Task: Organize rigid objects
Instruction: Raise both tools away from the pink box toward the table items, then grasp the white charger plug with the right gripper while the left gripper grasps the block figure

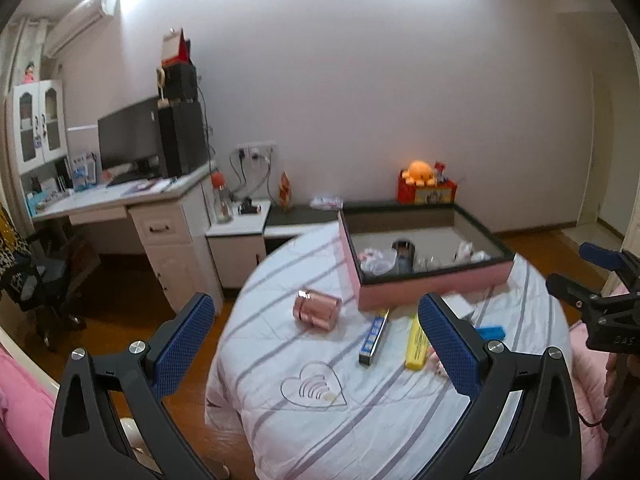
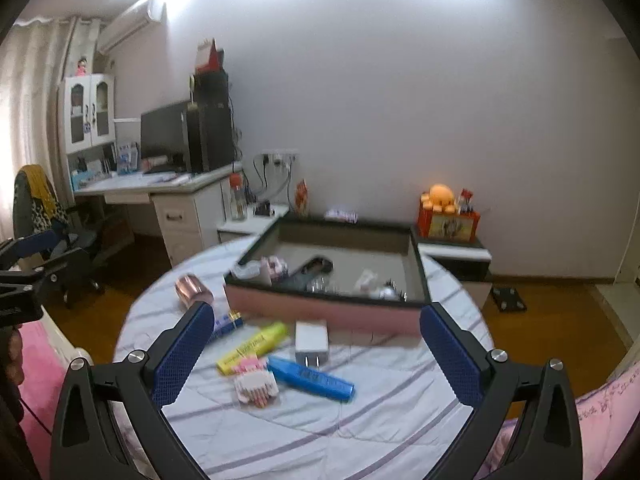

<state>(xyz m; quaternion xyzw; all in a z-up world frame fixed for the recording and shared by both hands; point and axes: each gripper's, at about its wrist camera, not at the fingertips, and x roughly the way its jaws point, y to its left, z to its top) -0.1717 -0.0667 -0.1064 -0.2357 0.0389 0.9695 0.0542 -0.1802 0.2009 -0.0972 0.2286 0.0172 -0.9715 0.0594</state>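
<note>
A pink open box [image 1: 436,286] [image 2: 320,308] holding several small items sits at the far side of a round table with a striped white cloth [image 1: 320,420] [image 2: 304,432]. In front of it lie a rose-gold cylinder [image 1: 316,309] [image 2: 193,290], a slim blue-and-white box [image 1: 374,336] [image 2: 227,324], a yellow highlighter [image 1: 416,344] [image 2: 252,346], a blue highlighter [image 2: 310,378] [image 1: 492,332], a white charger [image 2: 311,342] and a pink pack of small sticks [image 2: 256,386]. My left gripper [image 1: 316,348] and right gripper [image 2: 318,356] both hover open above the table, holding nothing.
A white desk with a monitor [image 1: 128,140] and a black tower stands at the left wall, with a low white cabinet [image 1: 240,236] beside it. An orange plush on a red box [image 2: 446,216] sits behind the table. An office chair [image 2: 44,220] stands left. Wooden floor surrounds the table.
</note>
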